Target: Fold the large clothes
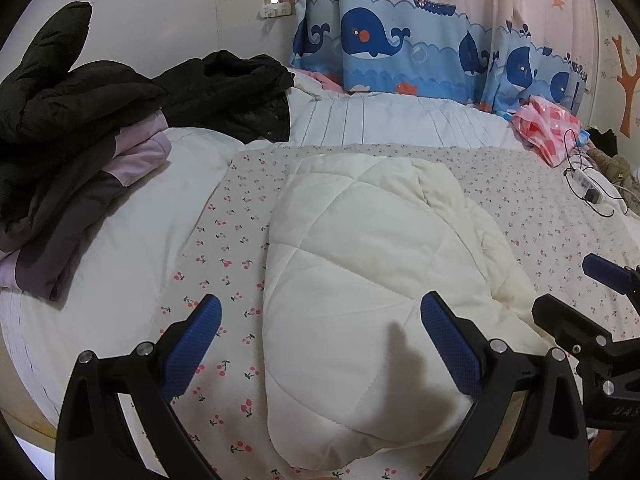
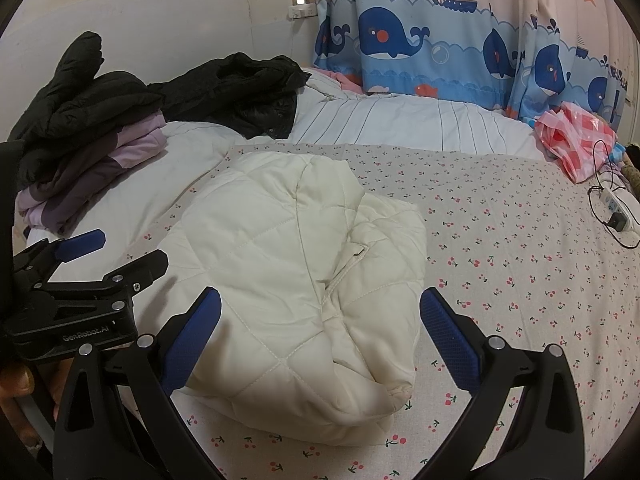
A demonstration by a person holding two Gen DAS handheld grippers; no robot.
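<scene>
A bed fills both views, with a cherry-print sheet spread over its near part and a white striped quilt behind it. A whale-pattern curtain hangs along the far side of the bed. On the cherry-print sheet lies a cream quilted jacket, folded into a thick, rounded bundle with its stitched diamond panels facing up; in the right wrist view a seam and a pocket opening show on its top. To the left, on the white bedding, sits a stack of clothes: a black puffer jacket on top of a purple garment. Another black coat lies crumpled further back, near the curtain. At the far right edge of the bed rests a pink checked bag, and beside it a power strip with dark cables. The left gripper hovers just in front of the cream bundle, its blue-padded fingers spread wide apart and holding nothing. The right gripper is likewise spread wide and empty, with the near end of the bundle lying between its fingers; whether they touch the fabric cannot be told. A wall socket sits on the wall left of the curtain.
</scene>
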